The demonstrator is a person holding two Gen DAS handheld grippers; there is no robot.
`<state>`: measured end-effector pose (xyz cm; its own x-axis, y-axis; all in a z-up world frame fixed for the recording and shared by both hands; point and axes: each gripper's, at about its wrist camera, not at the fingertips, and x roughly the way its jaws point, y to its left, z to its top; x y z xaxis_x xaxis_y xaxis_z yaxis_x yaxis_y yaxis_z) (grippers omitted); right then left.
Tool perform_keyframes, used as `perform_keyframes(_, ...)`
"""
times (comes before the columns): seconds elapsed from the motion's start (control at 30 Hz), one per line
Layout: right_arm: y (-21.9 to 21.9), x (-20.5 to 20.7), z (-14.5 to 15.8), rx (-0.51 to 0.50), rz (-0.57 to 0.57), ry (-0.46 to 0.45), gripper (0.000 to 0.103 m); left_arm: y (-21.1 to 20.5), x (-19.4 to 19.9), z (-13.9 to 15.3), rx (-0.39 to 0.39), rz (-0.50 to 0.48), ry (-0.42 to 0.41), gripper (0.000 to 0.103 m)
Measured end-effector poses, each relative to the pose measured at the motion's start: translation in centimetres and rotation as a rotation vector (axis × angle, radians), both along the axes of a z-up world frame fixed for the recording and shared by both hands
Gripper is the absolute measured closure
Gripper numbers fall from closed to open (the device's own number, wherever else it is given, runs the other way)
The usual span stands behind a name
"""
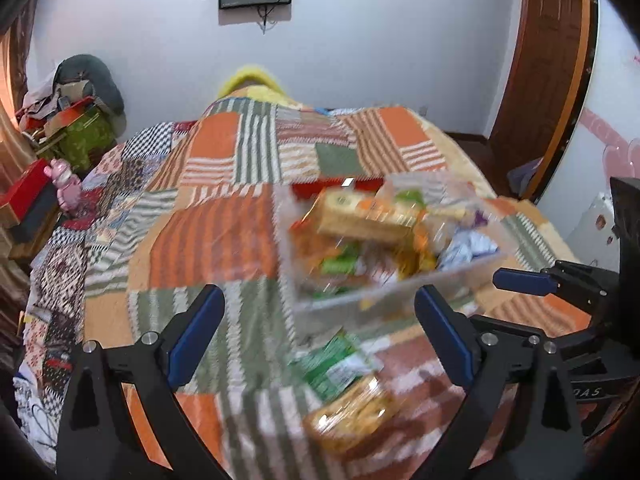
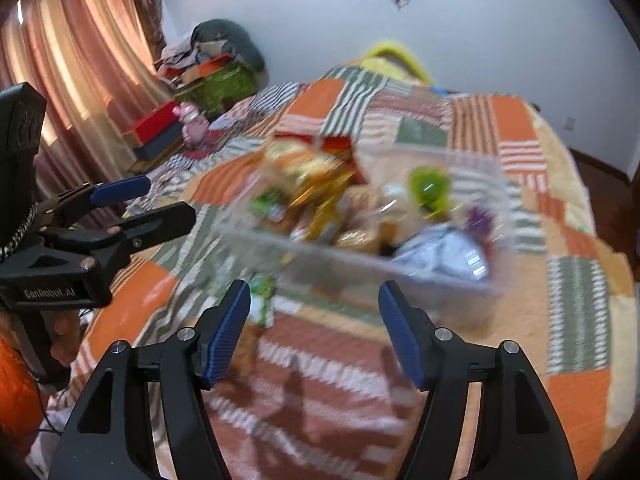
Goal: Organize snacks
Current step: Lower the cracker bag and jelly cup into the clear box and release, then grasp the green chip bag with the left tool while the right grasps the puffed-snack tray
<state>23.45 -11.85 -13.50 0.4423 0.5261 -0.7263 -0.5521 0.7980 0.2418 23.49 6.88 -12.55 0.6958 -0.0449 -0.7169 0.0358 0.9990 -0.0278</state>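
Note:
A clear plastic bin [image 1: 400, 292] full of several snack packs sits on the patchwork bedspread [image 1: 216, 236]; it also shows in the right wrist view [image 2: 400, 268]. A green packet [image 1: 336, 364] and an orange biscuit pack [image 1: 356, 416] lie loose on the bed in front of the bin. My left gripper [image 1: 320, 332] is open and empty, hovering over these two packs. My right gripper [image 2: 316, 328] is open and empty, just short of the bin's near wall. The green packet [image 2: 262, 300] shows by its left finger. Both views are motion-blurred.
A red box [image 1: 336, 186] lies behind the bin. A cluttered side table with red boxes [image 1: 28, 196], a pink toy [image 1: 64, 184] and a green bag [image 1: 86, 136] stands left of the bed. A wooden door [image 1: 548, 72] is at right.

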Motion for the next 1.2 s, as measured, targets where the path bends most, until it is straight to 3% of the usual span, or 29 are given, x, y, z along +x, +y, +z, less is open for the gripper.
perform_keyframes(0.23, 4.4, -1.2, -3.2, -0.027, 0.073, 0.095, 0.035, 3.2, -2.4, -3.5, 0.019, 0.042, 0.066, 0.006)
perform_keyframes(0.3, 5.7, -1.3, -3.8, -0.036, 0.086, 0.114, 0.029, 4.0, -3.3, -4.4, 0.027, 0.044, 0.078, 0.006)
perform_keyframes(0.5, 9.1, -1.7, -5.7, -0.086, 0.121, 0.157, 0.024, 6.7, -4.9, -6.5, 0.028, 0.089, 0.109, 0.006)
perform_keyframes(0.73, 11.5, -1.6, -6.9, -0.182, 0.125, 0.136, 0.024, 8.6, -6.0, -8.0, 0.004, 0.108, 0.134, 0.007)
perform_keyframes(1.0, 10.6, -2.1, -6.7, -0.181, 0.156, 0.108, 0.031, 7.5, -5.5, -8.4, 0.004, 0.075, 0.141, 0.007)
perform_keyframes(1.2, 7.3, -1.9, -5.7, -0.157, 0.095, 0.097, 0.032, 5.0, -4.3, -8.6, 0.003, 0.008, 0.148, 0.007)
